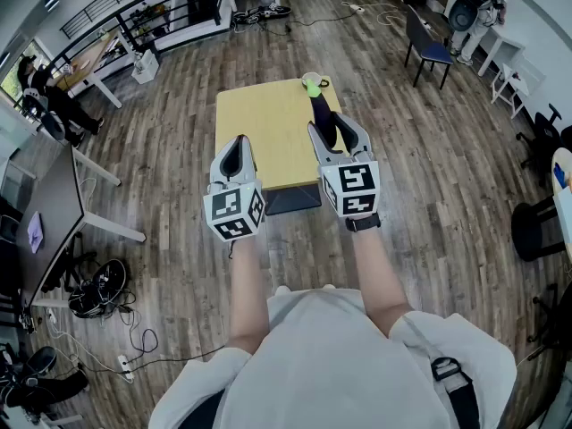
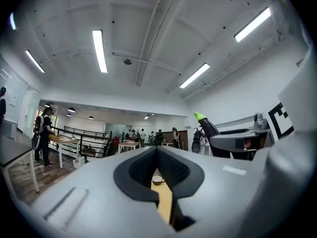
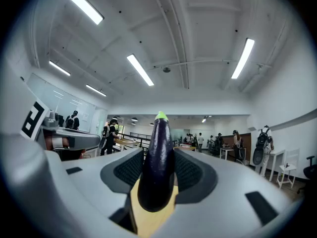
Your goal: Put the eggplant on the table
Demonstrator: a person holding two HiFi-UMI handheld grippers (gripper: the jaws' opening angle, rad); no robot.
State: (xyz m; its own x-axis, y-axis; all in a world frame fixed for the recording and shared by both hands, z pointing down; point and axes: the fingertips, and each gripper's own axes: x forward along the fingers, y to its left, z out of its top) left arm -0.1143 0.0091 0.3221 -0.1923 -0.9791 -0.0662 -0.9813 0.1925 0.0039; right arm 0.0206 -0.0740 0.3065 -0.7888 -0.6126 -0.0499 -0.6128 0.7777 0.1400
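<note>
A dark purple eggplant (image 1: 319, 105) with a green stem tip stands between the fingers of my right gripper (image 1: 329, 121), which is shut on it. It points away from me, above the near right part of the small yellow table (image 1: 264, 123). The right gripper view shows the eggplant (image 3: 157, 167) upright between the pads, table wood beneath it. My left gripper (image 1: 237, 147) hangs beside it over the table's near left edge, shut with nothing in it. In the left gripper view, the eggplant (image 2: 208, 128) and right gripper (image 2: 237, 140) show to the right.
A white cup (image 2: 158, 179) sits on the table's far end. A dark box (image 1: 290, 199) lies under the table's near edge. A black chair with a blue seat (image 1: 427, 47) stands far right, a dark desk (image 1: 49, 213) left, cables (image 1: 98, 298) on the wood floor.
</note>
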